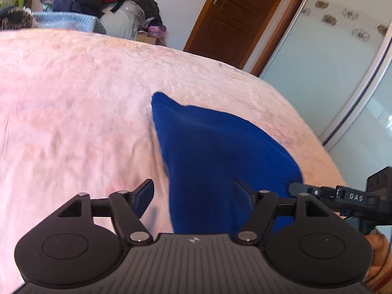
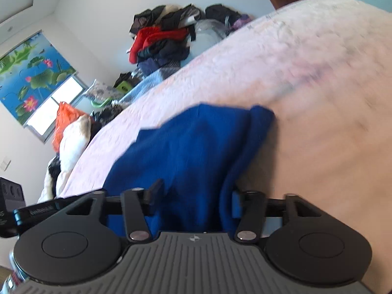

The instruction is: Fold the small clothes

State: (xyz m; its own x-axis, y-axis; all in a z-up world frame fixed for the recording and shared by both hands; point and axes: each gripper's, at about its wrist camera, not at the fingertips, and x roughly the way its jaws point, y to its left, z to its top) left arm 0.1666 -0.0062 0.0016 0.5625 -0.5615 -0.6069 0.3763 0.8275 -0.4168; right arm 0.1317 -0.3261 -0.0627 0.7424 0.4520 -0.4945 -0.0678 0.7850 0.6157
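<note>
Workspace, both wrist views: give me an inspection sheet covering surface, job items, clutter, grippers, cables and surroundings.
Surface: pink fleece blanket over a bed, lightly rumpled.
Job's things: one blue garment, partly folded, lying on the blanket and reaching back between both grippers.
Clutter: heap of dark and red clothes beyond the bed's far edge; orange bag and white bundle near the window.
Grippers: left gripper open, cloth against one finger only; right gripper open, cloth filling the gap, pads not pressing it.
Cables: nothing seen.
Surroundings: brown wooden door, frosted sliding panels, lotus-print blind over a window.
</note>
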